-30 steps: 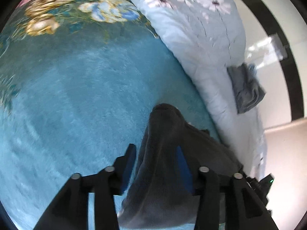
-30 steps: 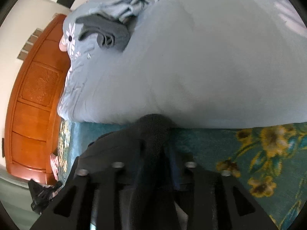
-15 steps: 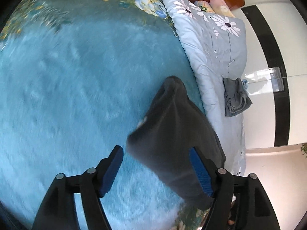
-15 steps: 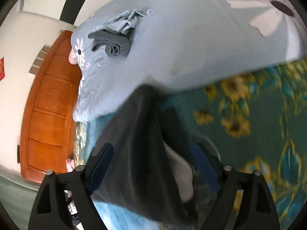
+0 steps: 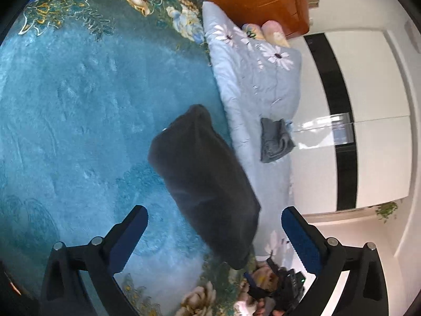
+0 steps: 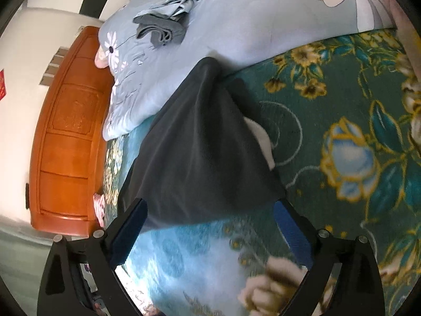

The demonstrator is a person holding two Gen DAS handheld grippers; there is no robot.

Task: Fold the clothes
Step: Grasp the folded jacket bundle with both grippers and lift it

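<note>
Just ahead of the left gripper (image 5: 214, 239), between its 2 spread blue pads, a dark garment (image 5: 205, 184) lies folded into a compact rectangle on the teal floral blanket (image 5: 79, 105). Its far edge touches the pale blue quilt (image 5: 257, 100) beyond. Both jaws are released and empty; the right gripper (image 6: 210, 233) likewise hangs wide apart just short of the garment's near edge, where a strip of white lining (image 6: 263, 137) peeks out. This fold looks finished. Farther forward on the quilt sits a crumpled grey garment (image 5: 275, 141) beside a light blue one (image 6: 181, 4), so the next move probably calls for reaching across to fetch 1 of those.
</note>
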